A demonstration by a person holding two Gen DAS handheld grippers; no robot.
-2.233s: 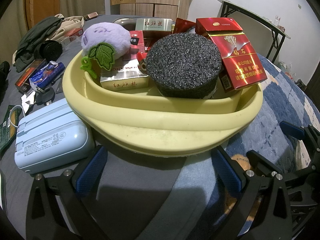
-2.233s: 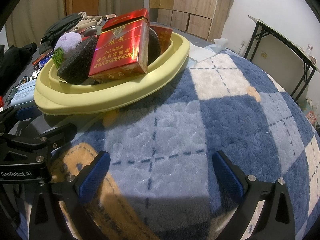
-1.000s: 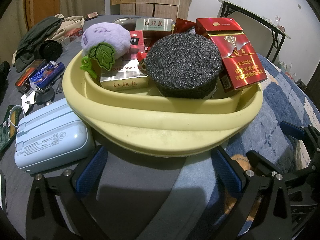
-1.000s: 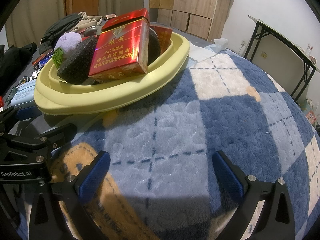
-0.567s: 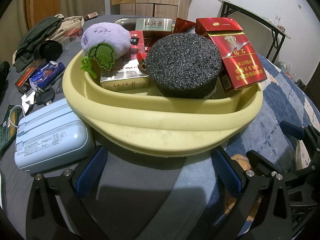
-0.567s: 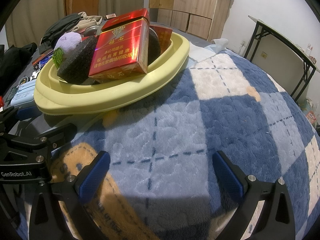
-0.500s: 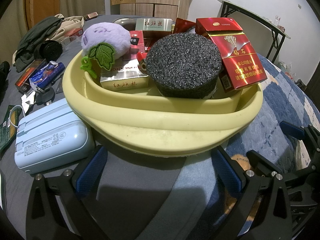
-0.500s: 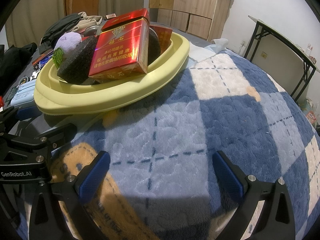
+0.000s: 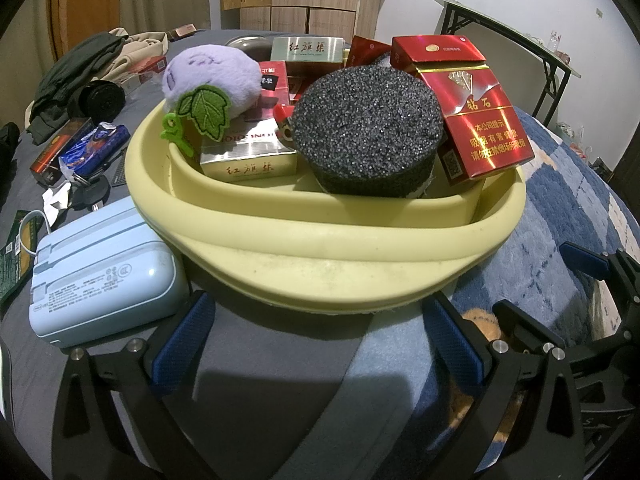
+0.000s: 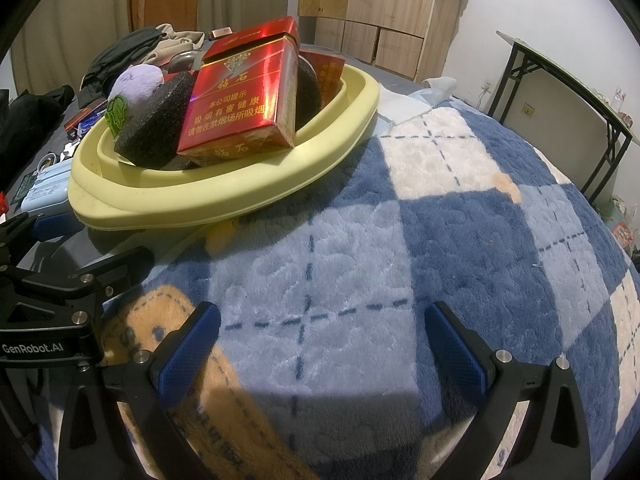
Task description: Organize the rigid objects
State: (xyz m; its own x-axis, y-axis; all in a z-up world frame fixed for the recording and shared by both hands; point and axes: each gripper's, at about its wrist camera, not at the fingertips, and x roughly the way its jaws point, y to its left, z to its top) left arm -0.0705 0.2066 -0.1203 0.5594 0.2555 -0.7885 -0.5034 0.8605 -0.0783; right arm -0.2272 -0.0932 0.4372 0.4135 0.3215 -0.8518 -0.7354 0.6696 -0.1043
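Grippers, left gripper (image 9: 316, 338) and right gripper (image 10: 320, 340), stood wide apart, empty. Yellow basin (image 9: 320, 256) held black sponge (image 9: 366, 130), red carton (image 9: 476, 116), purple plush (image 9: 210, 74).

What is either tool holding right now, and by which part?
Nothing. The left tool and the right tool are both open and empty, with the yellow basin ahead of them untouched.

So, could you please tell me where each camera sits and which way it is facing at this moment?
Left wrist: sits on the left claw, low on the bed, facing the yellow plastic basin; its open blue-padded fingers show, with the right claw at right.
Right wrist: sits on the right claw, facing across the blue checked fleece blanket; open fingers show, left claw at left.
Shared: the basin, its red cigarette pack and black round sponge.
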